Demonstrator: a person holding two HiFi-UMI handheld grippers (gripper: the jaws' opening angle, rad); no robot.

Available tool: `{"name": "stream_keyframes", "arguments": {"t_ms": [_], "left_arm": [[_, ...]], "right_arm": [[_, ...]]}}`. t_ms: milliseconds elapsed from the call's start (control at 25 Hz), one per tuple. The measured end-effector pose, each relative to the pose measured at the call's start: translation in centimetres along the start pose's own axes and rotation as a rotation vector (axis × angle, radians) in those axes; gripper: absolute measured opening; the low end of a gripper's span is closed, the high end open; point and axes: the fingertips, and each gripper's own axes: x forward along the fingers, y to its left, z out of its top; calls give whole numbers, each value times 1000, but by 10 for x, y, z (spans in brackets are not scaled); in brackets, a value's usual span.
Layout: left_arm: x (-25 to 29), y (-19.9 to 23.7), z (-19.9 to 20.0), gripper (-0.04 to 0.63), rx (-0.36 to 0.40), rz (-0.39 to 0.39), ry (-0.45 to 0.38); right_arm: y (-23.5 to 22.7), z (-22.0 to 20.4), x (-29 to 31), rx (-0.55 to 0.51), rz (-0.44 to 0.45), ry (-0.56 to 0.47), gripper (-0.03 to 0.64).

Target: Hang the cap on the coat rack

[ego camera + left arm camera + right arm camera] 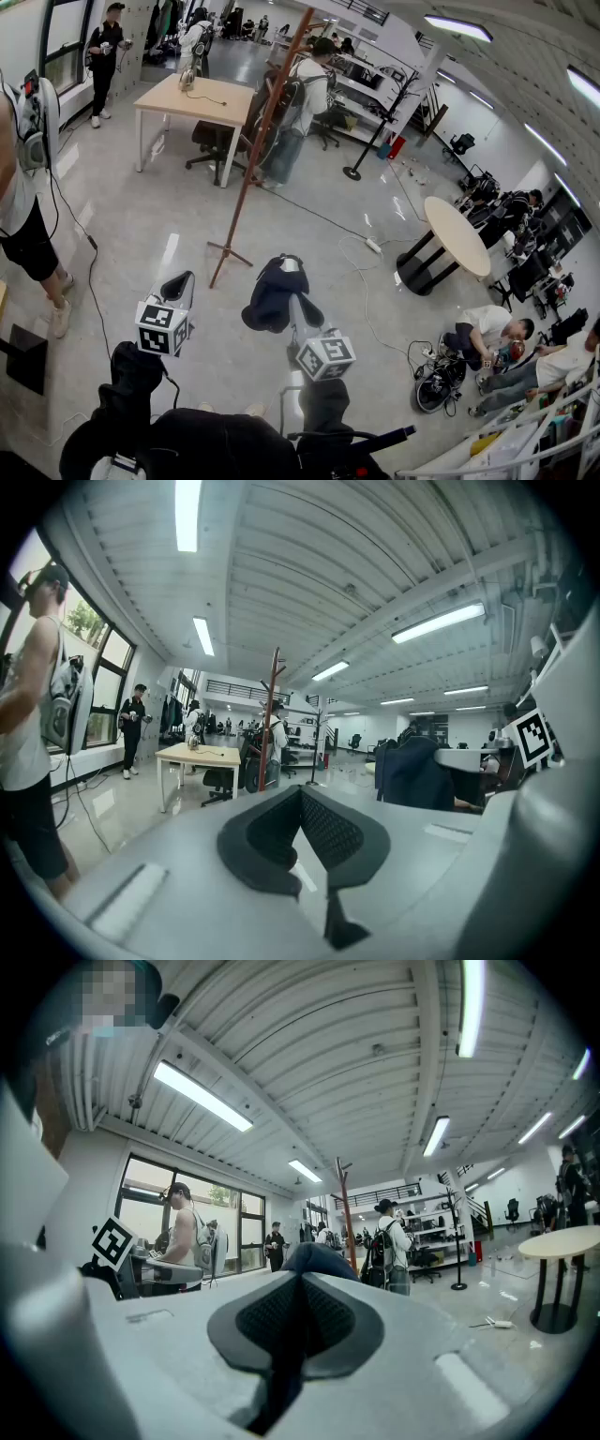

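Step in hand: carrying the cap to the rack. Right tool [294,307] pinches the dark cap [270,296], near the operator. Left tool [178,285] is pressed together, empty. Coat rack [262,141] stands farther off. Next move likely needs an advance, then lifting the cap onto a hook.

Two grippers, the left gripper [176,284] and the right gripper [294,302], one cap [270,298], one wooden coat rack [258,150], one black stand [373,131], one rectangular desk [202,99], one round table [459,239] and two seated people [487,330] [548,367] appear in view.
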Motion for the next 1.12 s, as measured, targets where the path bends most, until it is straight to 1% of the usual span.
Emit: {"name": "stream_keyframes", "arguments": {"t_ms": [320,520,800,1120], "left_arm": [[2,3,-2,2,3,-3,13],[6,-2,-2,2,6,-18,16],[10,7,-5,2,2,-35,29],[24,-3,-3,2,-7,-56,24]], "right_arm": [[3,4,2,-2,-3,-9,15],[-6,1,0,9,-20,-5,15],[-1,0,8,11,-37,1,15],[-17,0,-1,17,-64,2,15]]}}
